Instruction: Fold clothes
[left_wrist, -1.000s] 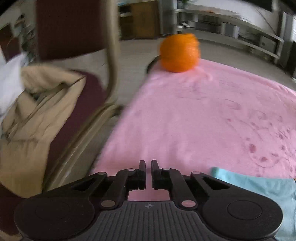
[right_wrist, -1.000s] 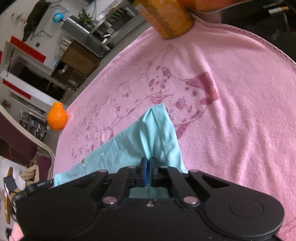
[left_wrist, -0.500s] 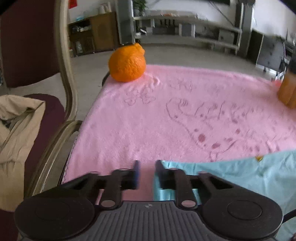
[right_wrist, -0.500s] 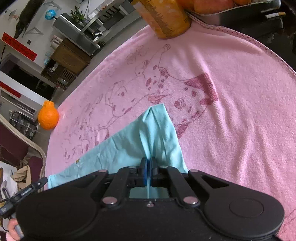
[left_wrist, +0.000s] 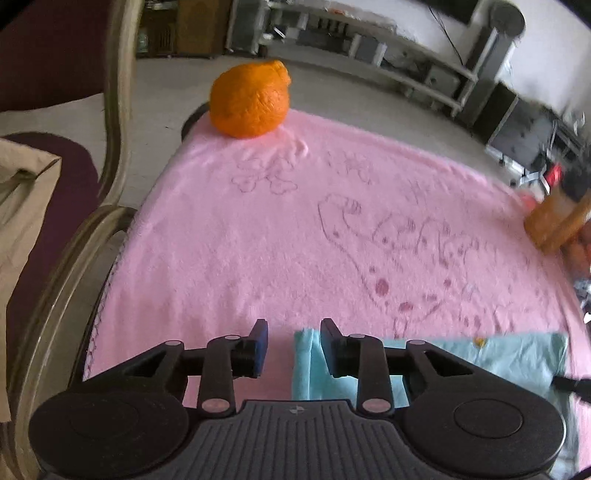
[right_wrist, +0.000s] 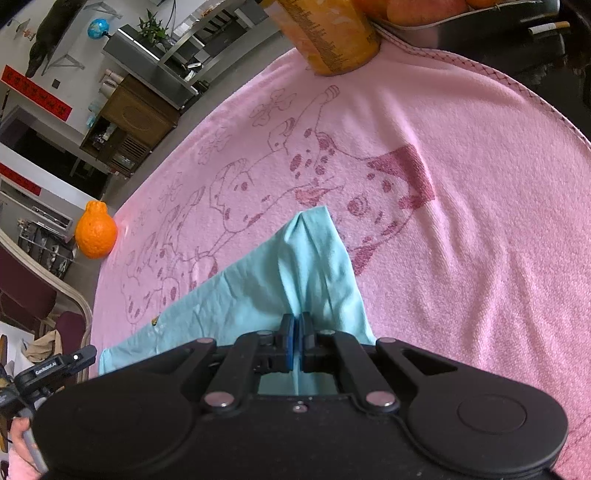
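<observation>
A light teal garment (left_wrist: 480, 354) lies flat on the pink towel (left_wrist: 295, 221) that covers the table. My left gripper (left_wrist: 293, 326) hovers at the garment's left edge and its jaws are opening. That edge sits in the gap just inside the right finger, and neither pad presses on it. In the right wrist view, my right gripper (right_wrist: 296, 319) is shut on a pinched ridge of the teal garment (right_wrist: 258, 288), and the cloth fans out ahead of it over the pink towel (right_wrist: 461, 221).
An orange fruit (left_wrist: 249, 99) sits at the towel's far left corner. A yellow can (right_wrist: 328, 33) and a fruit bowl (right_wrist: 443, 14) stand at the far edge. A dark red chair (left_wrist: 114, 110) with beige clothes (left_wrist: 22, 206) stands left of the table.
My left gripper has swung right from the chair side to the teal garment's left edge, and its jaws have spread apart. The right gripper has stayed put, shut on the cloth.
</observation>
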